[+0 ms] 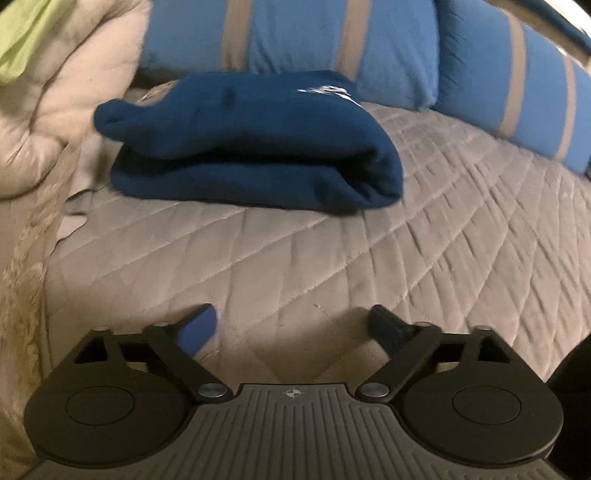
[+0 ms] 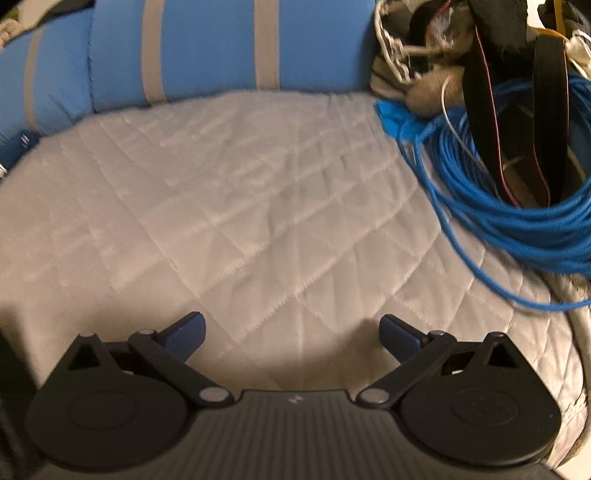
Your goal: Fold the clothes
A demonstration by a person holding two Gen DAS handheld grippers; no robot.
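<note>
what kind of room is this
Most likely a bedroom: a quilted grey bedspread, blue striped pillows along its far edge, and a folded navy garment lying on it.

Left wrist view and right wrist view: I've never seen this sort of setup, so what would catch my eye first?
Probably the folded navy garment, lying on the grey quilted bedspread in front of light-blue pillows with grey stripes. On the other side, a big coil of bright blue cable sprawls over the quilt's right edge beside dark straps. At the bottom of each view, the left gripper and right gripper gape open and empty above the quilt.
</note>
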